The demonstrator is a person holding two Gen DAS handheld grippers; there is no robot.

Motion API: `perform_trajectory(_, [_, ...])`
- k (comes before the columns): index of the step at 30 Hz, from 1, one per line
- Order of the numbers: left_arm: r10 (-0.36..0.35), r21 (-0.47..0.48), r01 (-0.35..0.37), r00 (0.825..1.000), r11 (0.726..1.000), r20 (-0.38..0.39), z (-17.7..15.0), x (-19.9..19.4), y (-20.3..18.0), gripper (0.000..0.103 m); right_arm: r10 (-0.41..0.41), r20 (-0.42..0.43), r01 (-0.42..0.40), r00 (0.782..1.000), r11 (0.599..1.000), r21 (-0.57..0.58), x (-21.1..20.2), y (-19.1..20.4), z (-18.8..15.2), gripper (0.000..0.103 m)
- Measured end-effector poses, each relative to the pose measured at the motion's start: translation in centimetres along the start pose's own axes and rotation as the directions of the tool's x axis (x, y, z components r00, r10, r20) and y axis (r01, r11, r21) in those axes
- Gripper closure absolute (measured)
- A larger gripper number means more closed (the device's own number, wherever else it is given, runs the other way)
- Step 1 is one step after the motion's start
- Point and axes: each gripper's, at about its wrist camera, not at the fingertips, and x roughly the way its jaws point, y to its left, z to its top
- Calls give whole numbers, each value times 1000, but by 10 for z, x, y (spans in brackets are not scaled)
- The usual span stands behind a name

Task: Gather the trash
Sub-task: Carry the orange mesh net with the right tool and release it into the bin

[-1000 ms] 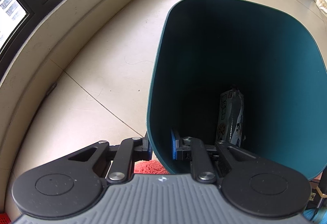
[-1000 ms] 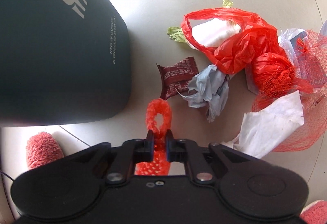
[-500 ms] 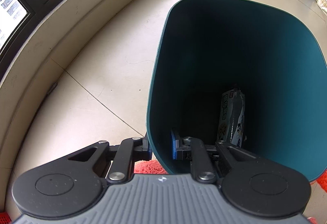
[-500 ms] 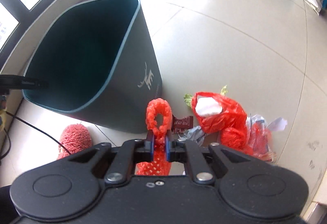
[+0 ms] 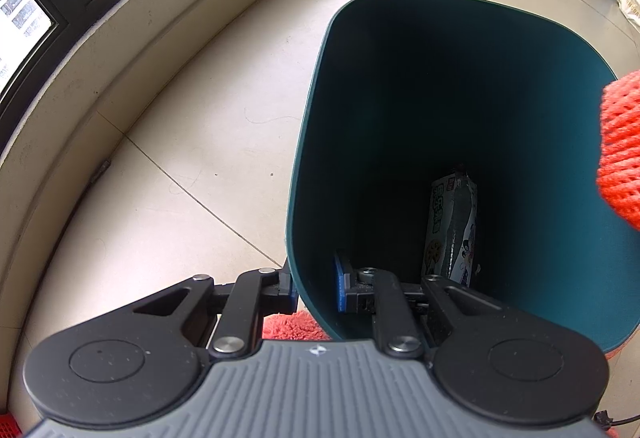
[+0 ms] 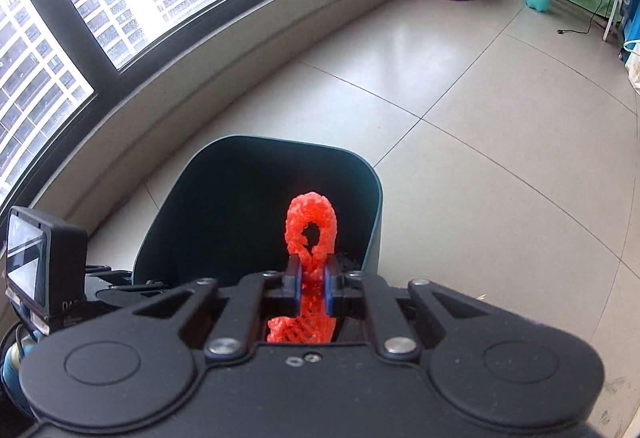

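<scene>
The red foam fruit net is pinched between the fingers of the right gripper, its loop standing up past the fingertips and the rest bunched behind them. It hangs above the open mouth of the dark green trash bin, so that letting go should drop it inside; in the left wrist view the net shows at the right edge, beside the bin's far wall. The grip sits low on the net, probably so the light, springy mesh cannot slip out on the way over.

The left gripper straddles the bin's near rim, one finger outside the wall and one inside. The gap looks wider than the thin wall, so whether it presses the rim cannot be told; it seems placed there to steady or tilt the bin toward the incoming net. A crumpled printed snack box already lies at the bottom. The bin stands on the tiled floor near a curved window wall.
</scene>
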Motion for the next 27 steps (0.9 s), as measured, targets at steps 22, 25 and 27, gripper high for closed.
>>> perform_trajectory(22, [-6,1,6,1000,1000,4,-1,1,1,87,-68,-143,59,987,996,-65,107,25,-14,81])
perform_trajectory(25, [-6,-2,6,1000,1000,2,0,1,0,87,-60,-134,51,989,996,-69,98,22,-16,77])
perform_trajectory(27, [-4,-4,4,1000,1000,0,0,1,0,87,-46,-131,37,990,997,-70,92,22,-15,74])
